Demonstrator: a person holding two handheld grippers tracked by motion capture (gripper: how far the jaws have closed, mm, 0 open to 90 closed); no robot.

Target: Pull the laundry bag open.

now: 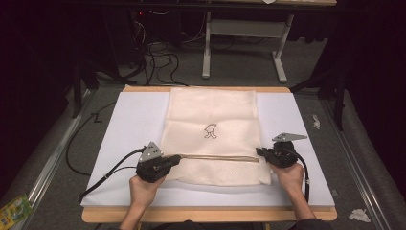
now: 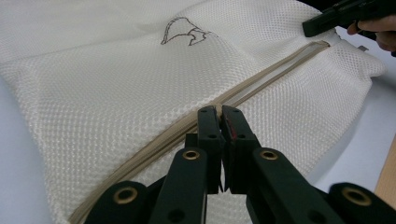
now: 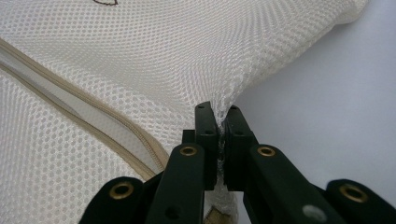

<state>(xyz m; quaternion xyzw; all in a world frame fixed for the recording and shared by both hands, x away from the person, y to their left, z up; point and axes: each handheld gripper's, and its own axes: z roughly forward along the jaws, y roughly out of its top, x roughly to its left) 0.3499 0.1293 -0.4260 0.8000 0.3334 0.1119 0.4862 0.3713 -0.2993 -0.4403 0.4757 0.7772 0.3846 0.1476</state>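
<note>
No readable text anywhere (the mesh bag (image 1: 210,120) bears one small outline drawing).

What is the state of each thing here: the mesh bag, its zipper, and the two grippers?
mesh bag: lying flat on the table, pinched at both sides.
zipper: partly open.
left gripper: shut on the zipper.
right gripper: shut on the mesh bag edge.

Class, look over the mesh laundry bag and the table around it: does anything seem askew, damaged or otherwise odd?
Nothing looks damaged. The mesh bag lies flat and square on the white board. The left tool is shut on its zipper; the right tool pinches the mesh at the bag's edge, puckering it slightly.
</note>
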